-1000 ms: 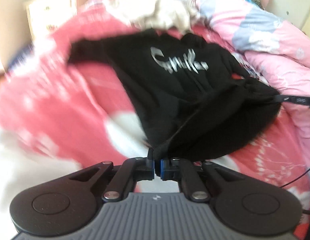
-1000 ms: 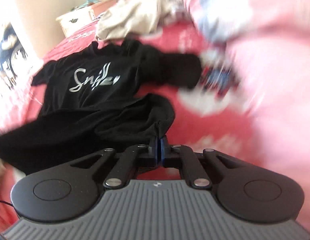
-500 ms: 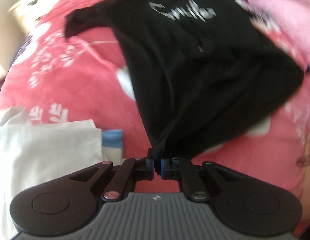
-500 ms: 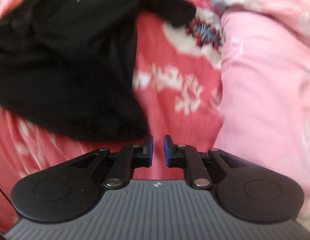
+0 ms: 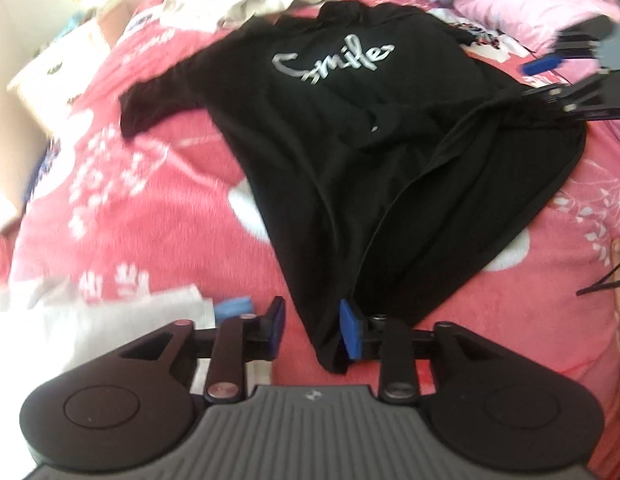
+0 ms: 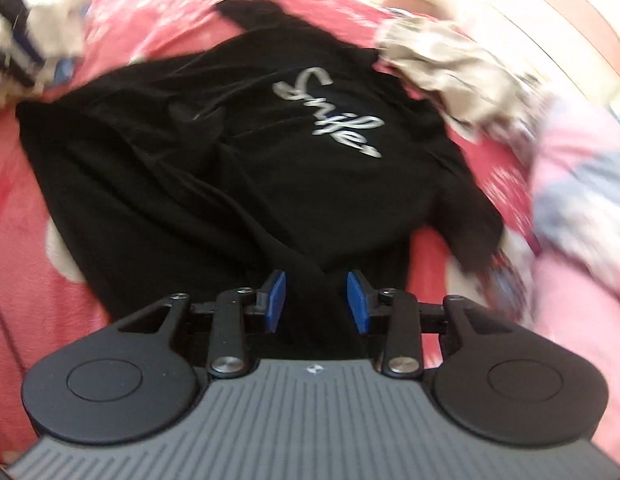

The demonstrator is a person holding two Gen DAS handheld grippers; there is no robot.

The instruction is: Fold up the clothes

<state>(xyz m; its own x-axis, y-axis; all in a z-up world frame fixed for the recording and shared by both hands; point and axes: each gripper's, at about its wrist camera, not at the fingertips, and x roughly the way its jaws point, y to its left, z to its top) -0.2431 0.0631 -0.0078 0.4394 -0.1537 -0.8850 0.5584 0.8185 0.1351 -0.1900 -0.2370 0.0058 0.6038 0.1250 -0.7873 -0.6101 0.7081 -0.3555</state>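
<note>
both tools (image 5: 310, 330) (image 6: 316, 300) opening off the black shirt (image 5: 350, 140), right view blurred.

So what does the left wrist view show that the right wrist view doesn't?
Only the left wrist view: the right claw over the shirt's far edge, a white folded cloth, and the left claw with its jaws opening around the hem. Only the right wrist view: the right claw's own jaws, opening over black fabric. Both: the black Smile shirt on the pink blanket.
</note>
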